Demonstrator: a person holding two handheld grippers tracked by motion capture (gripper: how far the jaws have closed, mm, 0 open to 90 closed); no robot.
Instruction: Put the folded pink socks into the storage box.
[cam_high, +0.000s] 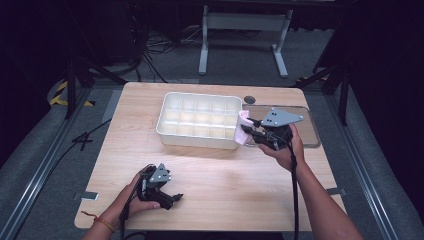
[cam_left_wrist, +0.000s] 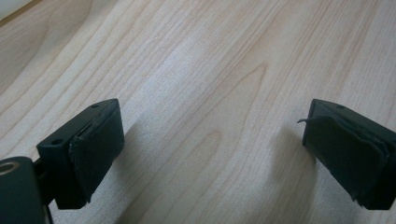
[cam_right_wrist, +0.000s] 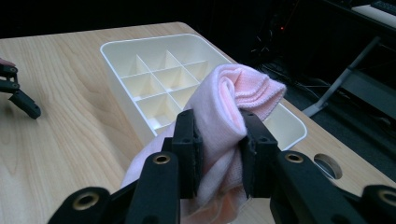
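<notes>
Beside the empty divided tray (cam_high: 199, 121), we are clamping our right gripper (cam_right_wrist: 218, 140) on a pink cloth (cam_right_wrist: 233, 100); our left gripper (cam_left_wrist: 212, 144) is gaping wide.

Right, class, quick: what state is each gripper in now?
Left gripper: open, jaws wide apart over the bare table, holding nothing.
Right gripper: shut on the pink cloth, beside the white divided tray.

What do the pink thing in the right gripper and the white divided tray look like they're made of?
The pink cloth looks like soft knitted or terry fabric: fine ribbed texture, rolled folds, matte, and it squashes between the right gripper's jaws. The tray looks like moulded plastic: smooth, off-white, slightly glossy, with thin even dividers and rounded corners.
</notes>
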